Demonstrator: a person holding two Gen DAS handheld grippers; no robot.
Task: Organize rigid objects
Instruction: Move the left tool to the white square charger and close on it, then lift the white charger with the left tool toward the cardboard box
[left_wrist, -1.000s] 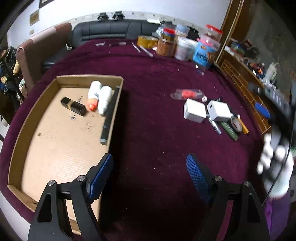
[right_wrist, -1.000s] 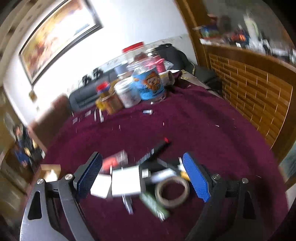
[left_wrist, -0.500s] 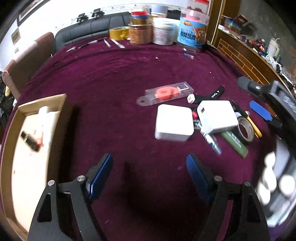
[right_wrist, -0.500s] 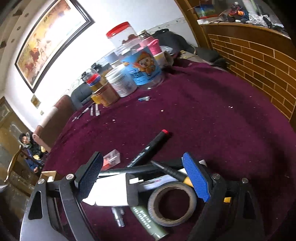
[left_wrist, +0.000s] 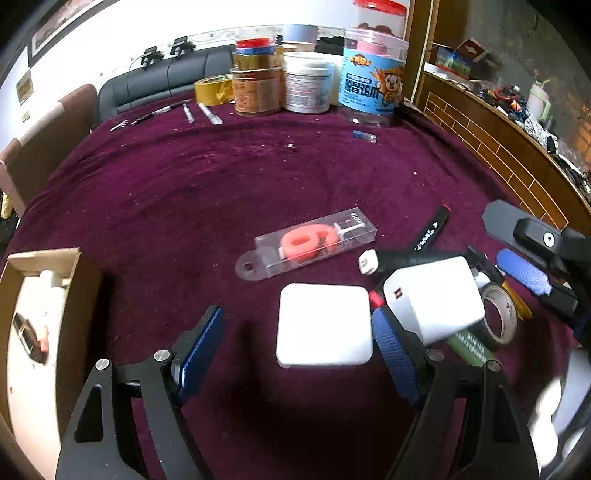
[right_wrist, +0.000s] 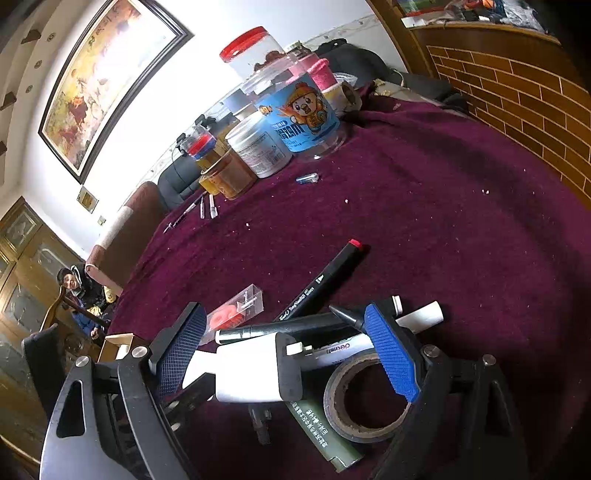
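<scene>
Both tongs (left_wrist: 295, 343) (right_wrist: 291, 354) spread; white charger (right_wrist: 251, 369) between.

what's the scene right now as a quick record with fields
surface: purple cloth
left gripper: open, straddling flat white square
right gripper: open, over white charger and tape roll
clutter: black marker, clear pack holding an orange piece, green stick
box: far left, items already inside
back: jars
held: nothing
</scene>
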